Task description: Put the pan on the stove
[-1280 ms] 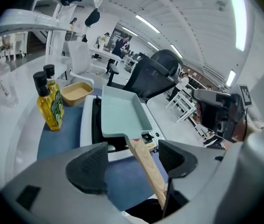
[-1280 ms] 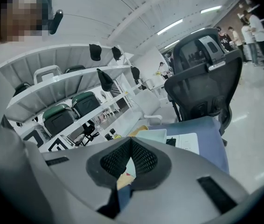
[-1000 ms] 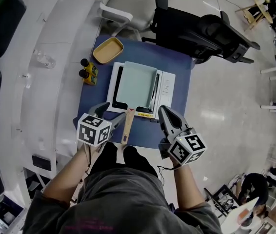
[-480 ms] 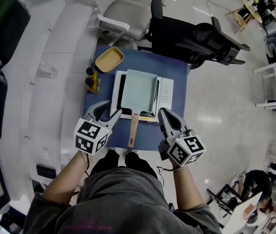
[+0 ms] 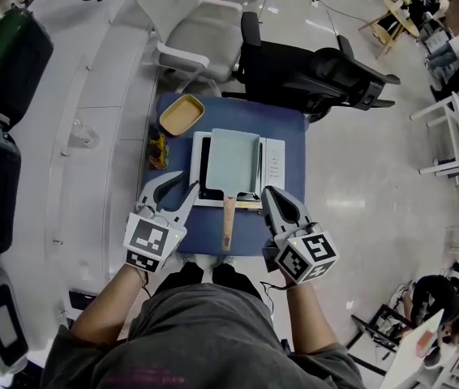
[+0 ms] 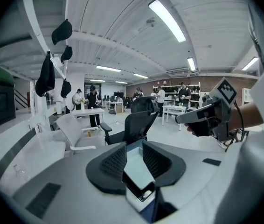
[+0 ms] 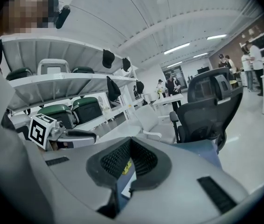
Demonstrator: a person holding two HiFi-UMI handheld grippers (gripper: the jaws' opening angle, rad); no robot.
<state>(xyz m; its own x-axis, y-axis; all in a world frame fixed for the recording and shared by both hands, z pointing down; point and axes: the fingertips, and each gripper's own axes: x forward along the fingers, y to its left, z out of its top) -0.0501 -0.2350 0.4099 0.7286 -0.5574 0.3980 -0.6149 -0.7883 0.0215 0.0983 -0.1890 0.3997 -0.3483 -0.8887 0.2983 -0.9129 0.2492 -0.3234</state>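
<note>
Pan [image 5: 231, 160] sat on the stove [image 5: 275, 162]; your left gripper's [image 5: 185, 183] jaws had just been narrowing, nothing between them (right gripper's [image 5: 268, 194] jaws together, empty).

One pale blue pan [image 5: 231, 162]. One white stove [image 5: 274, 164]. One blue table [image 5: 290, 225]. One yellow dish [image 5: 181, 114]. Two office chairs: one grey [image 5: 201, 35], one black [image 5: 311, 67]. Two handheld grippers: left gripper [image 5: 182, 186], right gripper [image 5: 274, 197].

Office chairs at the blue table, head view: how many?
2: grey chair beyond the table's far-left corner, black chair beyond its far-right corner. None seem hidden.
</note>
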